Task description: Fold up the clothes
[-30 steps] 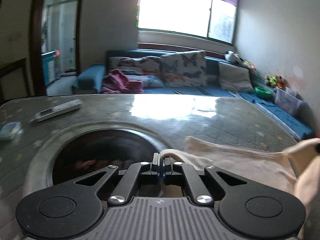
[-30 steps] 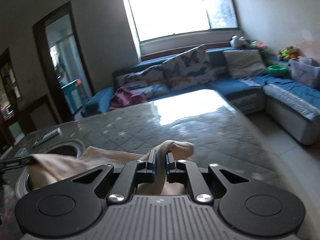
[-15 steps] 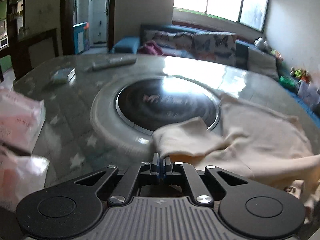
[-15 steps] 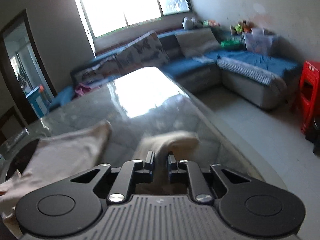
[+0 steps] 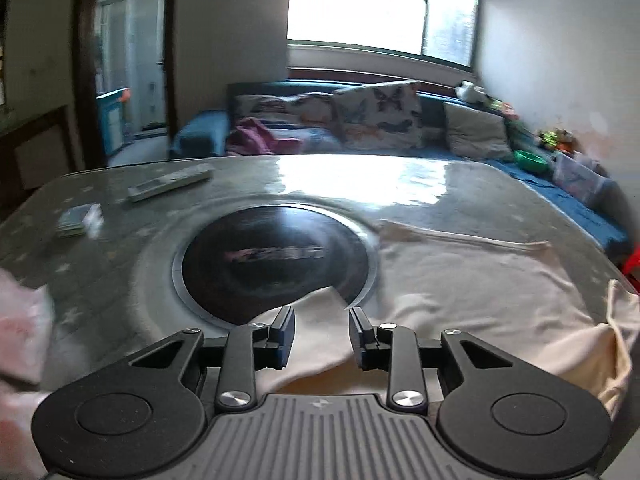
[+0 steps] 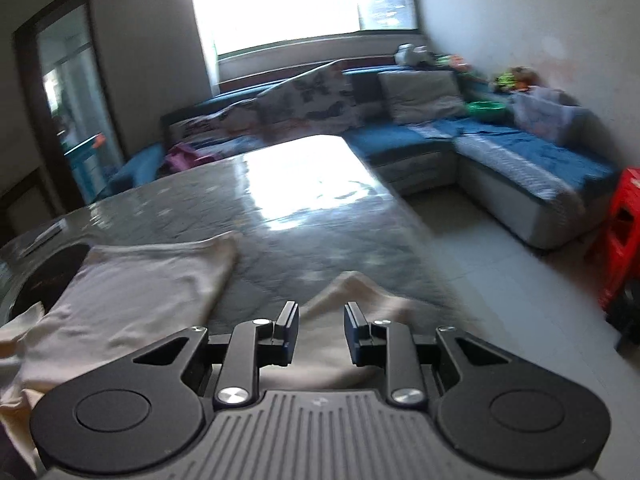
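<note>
A cream garment point(image 5: 472, 280) lies spread on the glossy grey table point(image 5: 360, 184), partly over the round black inset point(image 5: 276, 264). My left gripper point(image 5: 322, 334) is open, and a corner of the garment lies loose between and under its jaws. In the right wrist view the same garment point(image 6: 148, 280) lies flat at the left, with a raised fold point(image 6: 352, 292) ahead of my right gripper point(image 6: 321, 330). The right gripper is open, just above the cloth near the table's right edge.
A remote control point(image 5: 168, 184) and a small flat packet point(image 5: 78, 220) lie at the table's far left. Pink-white packaging point(image 5: 20, 336) sits at the near left. A blue sofa point(image 6: 520, 156) with cushions lies beyond the table, a red stool point(image 6: 622, 244) on the floor at right.
Both grippers have opened and let go of the garment, which now lies spread on the table. Both have lifted slightly and pulled back.
</note>
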The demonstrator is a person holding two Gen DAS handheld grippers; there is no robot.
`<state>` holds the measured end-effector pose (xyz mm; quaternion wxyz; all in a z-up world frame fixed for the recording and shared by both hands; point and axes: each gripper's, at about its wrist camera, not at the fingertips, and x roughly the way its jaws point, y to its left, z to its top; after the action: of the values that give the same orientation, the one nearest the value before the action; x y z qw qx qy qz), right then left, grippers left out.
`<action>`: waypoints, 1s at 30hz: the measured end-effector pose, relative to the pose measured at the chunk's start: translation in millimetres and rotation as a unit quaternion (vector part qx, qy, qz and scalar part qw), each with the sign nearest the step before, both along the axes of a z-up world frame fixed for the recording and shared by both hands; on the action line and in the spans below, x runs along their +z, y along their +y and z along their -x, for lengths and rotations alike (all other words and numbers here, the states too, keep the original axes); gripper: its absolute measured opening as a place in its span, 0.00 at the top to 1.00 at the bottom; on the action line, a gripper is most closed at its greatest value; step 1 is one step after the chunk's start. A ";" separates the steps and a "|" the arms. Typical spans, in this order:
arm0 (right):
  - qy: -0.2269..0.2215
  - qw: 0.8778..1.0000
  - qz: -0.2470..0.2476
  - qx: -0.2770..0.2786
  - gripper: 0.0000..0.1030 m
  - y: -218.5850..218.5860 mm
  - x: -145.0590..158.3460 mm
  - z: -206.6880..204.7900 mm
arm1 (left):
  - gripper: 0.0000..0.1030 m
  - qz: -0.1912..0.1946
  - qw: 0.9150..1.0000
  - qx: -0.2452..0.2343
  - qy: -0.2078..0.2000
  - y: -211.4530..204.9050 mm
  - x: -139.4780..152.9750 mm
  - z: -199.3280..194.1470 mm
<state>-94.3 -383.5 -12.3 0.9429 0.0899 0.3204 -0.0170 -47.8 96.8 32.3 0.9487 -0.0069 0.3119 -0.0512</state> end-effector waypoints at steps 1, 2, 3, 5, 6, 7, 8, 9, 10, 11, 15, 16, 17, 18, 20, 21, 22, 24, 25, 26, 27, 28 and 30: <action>0.003 1.000 -0.002 0.013 0.76 6.8 -2.1 -6.1 | 0.68 -0.001 1.000 -0.007 0.003 -5.7 -2.6 -6.0; 0.007 1.000 -0.003 0.025 0.76 13.1 -5.1 -13.5 | 0.68 -0.001 1.000 -0.014 0.008 -11.1 -5.5 -12.2; 0.011 0.999 -0.005 0.037 0.76 19.8 -7.4 -20.4 | 0.68 -0.001 1.000 -0.021 0.013 -16.3 -8.8 -18.8; 0.019 0.998 -0.009 0.055 0.76 31.1 -11.8 -34.3 | 0.68 -0.002 0.999 -0.035 0.024 -27.1 -16.0 -31.8; 0.023 0.998 -0.011 0.062 0.76 35.0 -14.1 -41.5 | 0.68 -0.005 0.999 -0.043 0.029 -33.1 -19.8 -38.0; 0.027 0.997 -0.013 0.068 0.76 38.9 -16.5 -48.8 | 0.68 -0.009 0.998 -0.048 0.034 -38.4 -23.6 -44.4; 0.032 0.997 -0.014 0.074 0.76 42.8 -18.8 -56.1 | 0.68 -0.011 0.998 -0.054 0.039 -42.5 -26.6 -49.7; 0.036 0.996 -0.016 0.081 0.76 46.7 -21.1 -63.3 | 0.68 -0.011 0.997 -0.061 0.044 -46.4 -29.4 -54.5; 0.039 0.995 -0.019 0.084 0.76 47.9 -22.0 -68.4 | 0.68 -0.010 0.997 -0.066 0.048 -49.6 -32.2 -59.4; 0.043 0.995 -0.025 0.088 0.76 48.4 -23.4 -75.9 | 0.68 -0.008 0.996 -0.069 0.053 -52.5 -35.1 -64.4; 0.061 0.993 -0.022 0.094 0.73 52.8 -30.6 -104.8 | 0.69 -0.007 0.995 -0.081 0.061 -62.4 -42.0 -82.0; 0.065 0.993 -0.018 0.096 0.73 54.4 -32.7 -110.8 | 0.69 -0.008 0.994 -0.085 0.062 -64.6 -43.0 -85.6; 0.068 0.993 -0.014 0.098 0.73 56.0 -34.8 -116.6 | 0.69 -0.011 0.994 -0.087 0.062 -67.7 -43.9 -91.1; 0.072 0.992 -0.010 0.100 0.73 57.7 -36.9 -122.4 | 0.69 -0.013 0.994 -0.089 0.064 -70.0 -44.8 -96.2; 0.076 0.992 -0.002 0.105 0.73 61.2 -39.3 -132.5 | 0.69 -0.014 0.993 -0.091 0.067 -73.5 -46.6 -106.9; 0.077 0.991 0.001 0.107 0.73 63.1 -39.1 -136.6 | 0.69 -0.014 0.993 -0.093 0.068 -74.9 -47.2 -111.9; 0.078 0.991 0.006 0.110 0.78 64.8 -39.1 -140.9 | 0.69 -0.015 0.993 -0.095 0.068 -76.3 -47.7 -116.8; 0.078 0.990 0.019 0.116 0.88 68.6 -39.4 -149.1 | 0.70 -0.013 0.993 -0.098 0.070 -77.8 -49.0 -127.4; 0.076 0.989 0.027 0.120 0.91 71.3 -39.6 -153.6 | 0.70 -0.011 0.993 -0.098 0.072 -78.2 -49.8 -133.5; 0.076 0.989 0.031 0.122 0.92 72.8 -39.2 -157.8 | 0.70 -0.011 0.992 -0.098 0.073 -79.1 -50.7 -139.2; 0.077 0.989 0.034 0.124 0.94 74.1 -38.6 -162.0 | 0.70 -0.011 0.992 -0.098 0.074 -80.2 -51.7 -144.5; 0.076 0.988 0.038 0.126 0.95 75.3 -38.4 -165.5 | 0.70 -0.013 0.992 -0.098 0.076 -81.2 -52.9 -150.0; 0.073 0.988 0.047 0.131 0.96 79.2 -38.3 -173.7 | 0.72 -0.018 0.992 -0.099 0.077 -82.8 -55.7 -160.9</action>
<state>79.4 -304.3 -50.6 0.9142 0.0008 0.3961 0.0854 113.1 14.0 -23.4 0.9122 0.0371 0.3840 -0.1383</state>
